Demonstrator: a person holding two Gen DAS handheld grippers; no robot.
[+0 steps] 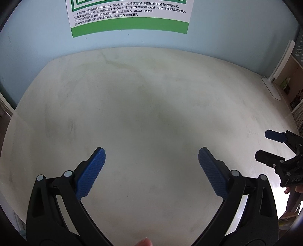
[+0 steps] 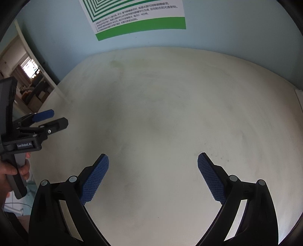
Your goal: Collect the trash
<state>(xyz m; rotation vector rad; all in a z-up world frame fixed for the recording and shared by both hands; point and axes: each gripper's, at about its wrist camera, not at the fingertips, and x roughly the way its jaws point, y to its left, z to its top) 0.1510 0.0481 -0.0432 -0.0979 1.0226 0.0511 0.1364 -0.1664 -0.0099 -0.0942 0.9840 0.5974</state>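
No trash shows in either view. My left gripper (image 1: pixel 151 153) is open and empty above a pale, smudged table top (image 1: pixel 142 94), its blue pads wide apart. My right gripper (image 2: pixel 153 158) is also open and empty above the same table (image 2: pixel 161 94). The right gripper also shows at the right edge of the left wrist view (image 1: pixel 262 144), jaws apart. The left gripper also shows at the left edge of the right wrist view (image 2: pixel 56 118), held by a hand.
A light blue wall with a green and white poster (image 1: pixel 130 17) stands behind the table. A white lamp base and stem (image 1: pixel 274 85) sit at the table's far right, by shelves. A doorway to another room (image 2: pixel 28 79) opens on the left.
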